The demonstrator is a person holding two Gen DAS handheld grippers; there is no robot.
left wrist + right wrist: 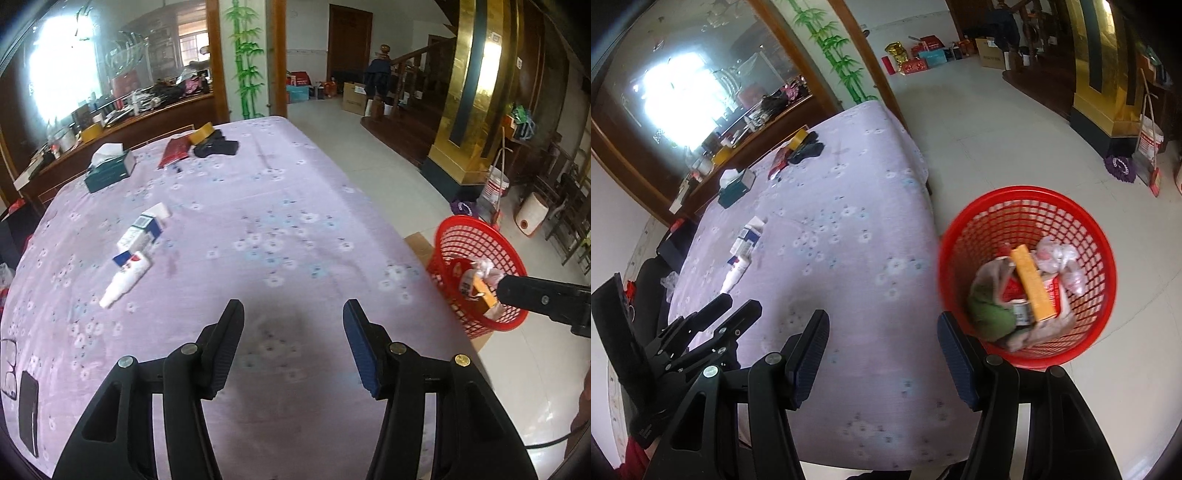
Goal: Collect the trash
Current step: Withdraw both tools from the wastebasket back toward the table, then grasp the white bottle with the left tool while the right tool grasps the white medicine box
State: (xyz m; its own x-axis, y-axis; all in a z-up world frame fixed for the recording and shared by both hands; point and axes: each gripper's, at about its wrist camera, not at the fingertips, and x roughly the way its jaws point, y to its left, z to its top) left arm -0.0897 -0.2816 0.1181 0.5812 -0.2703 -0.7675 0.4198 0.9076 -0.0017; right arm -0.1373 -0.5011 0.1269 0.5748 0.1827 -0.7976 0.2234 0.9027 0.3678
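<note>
My left gripper (293,314) is spread with nothing between its fingers, its jaws opening a little as it hangs over the bare near part of the tabletop (280,192). From it, the closest trash left is the white bottle (125,278), ahead and to the left, with the blue-and-white carton (142,230) touching or just beyond its far end. Both lie flat, and their long axes run diagonally, near-left to far-right, so I judge I would need to roll the gripper to close across the bottle's narrow width. My right gripper (882,321) is also spread and empty, over the tabletop's right edge, with the red basket (1027,206) on the floor just right of it, already holding a yellow box (1032,284) and wrappers. The left gripper is plainly nearer the bottle; the right is nearer the basket. The tissue box (110,168) sits farther off
</note>
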